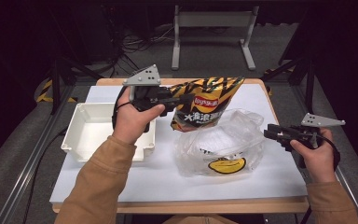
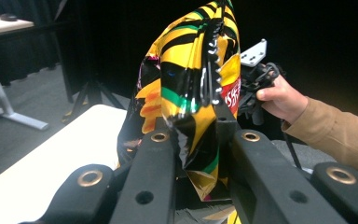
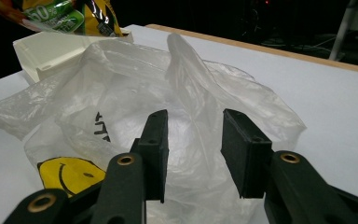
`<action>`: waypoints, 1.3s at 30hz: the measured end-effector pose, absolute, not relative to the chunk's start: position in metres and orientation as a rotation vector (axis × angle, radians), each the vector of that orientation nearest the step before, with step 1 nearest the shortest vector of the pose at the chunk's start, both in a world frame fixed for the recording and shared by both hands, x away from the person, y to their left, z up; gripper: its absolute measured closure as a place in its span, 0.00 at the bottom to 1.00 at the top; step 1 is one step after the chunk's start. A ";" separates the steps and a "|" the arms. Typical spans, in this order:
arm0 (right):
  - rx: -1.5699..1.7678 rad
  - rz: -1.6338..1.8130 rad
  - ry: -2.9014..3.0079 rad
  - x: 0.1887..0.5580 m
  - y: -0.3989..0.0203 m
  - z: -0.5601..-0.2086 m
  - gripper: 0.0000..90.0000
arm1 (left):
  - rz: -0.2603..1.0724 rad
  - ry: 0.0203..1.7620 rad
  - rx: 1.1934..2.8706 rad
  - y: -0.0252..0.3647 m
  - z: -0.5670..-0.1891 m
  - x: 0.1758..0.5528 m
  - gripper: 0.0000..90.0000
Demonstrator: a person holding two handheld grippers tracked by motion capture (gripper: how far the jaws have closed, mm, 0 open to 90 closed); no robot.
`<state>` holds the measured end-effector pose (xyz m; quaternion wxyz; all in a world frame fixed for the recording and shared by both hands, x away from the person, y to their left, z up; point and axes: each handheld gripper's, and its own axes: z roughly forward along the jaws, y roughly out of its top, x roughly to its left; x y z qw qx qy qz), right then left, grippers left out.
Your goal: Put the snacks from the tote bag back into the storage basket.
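Observation:
A yellow, black and green chip bag (image 1: 205, 105) hangs above the table, and my left gripper (image 1: 186, 99) is shut on its left edge. In the left gripper view the jaws (image 2: 200, 135) pinch the bag's crinkled seam (image 2: 191, 79). A clear plastic bag with a yellow smiley face (image 1: 223, 144) lies crumpled on the white tabletop below the chip bag. My right gripper (image 1: 269, 133) hovers at the plastic bag's right edge. Its jaws (image 3: 193, 126) stand apart and open, facing the plastic bag (image 3: 121, 93) with nothing pressed between them. The chip bag's bottom (image 3: 65, 16) shows at the top left.
A white rectangular bin (image 1: 88, 128) stands at the table's left, beside my left forearm, and is also seen as the bin (image 3: 51, 51) beyond the plastic bag. The white table (image 1: 168, 177) has a wooden edge at front and back. Dark stands surround it.

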<state>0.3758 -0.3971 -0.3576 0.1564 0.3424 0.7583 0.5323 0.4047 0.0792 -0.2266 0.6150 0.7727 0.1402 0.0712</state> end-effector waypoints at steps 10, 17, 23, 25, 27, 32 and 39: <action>0.956 1.501 2.188 0.377 -0.387 -0.355 0.69 | 0.197 0.364 1.766 0.113 -0.221 0.401 0.93; 0.968 1.493 2.193 0.381 -0.385 -0.356 0.69 | 0.249 0.416 1.760 0.141 -0.219 0.399 0.93; 0.977 1.487 2.198 0.385 -0.382 -0.357 0.69 | 0.280 0.450 1.729 0.165 -0.216 0.394 0.93; 0.972 1.490 2.202 0.386 -0.381 -0.357 0.69 | 0.292 0.467 1.728 0.171 -0.216 0.393 0.93; 0.967 1.491 2.208 0.387 -0.379 -0.357 0.69 | 0.306 0.482 1.729 0.176 -0.216 0.393 0.93; 0.960 1.495 2.212 0.390 -0.378 -0.357 0.69 | 0.341 0.514 1.726 0.189 -0.217 0.392 0.92; 0.958 1.492 2.218 0.391 -0.376 -0.358 0.69 | 0.375 0.565 1.711 0.207 -0.218 0.392 0.92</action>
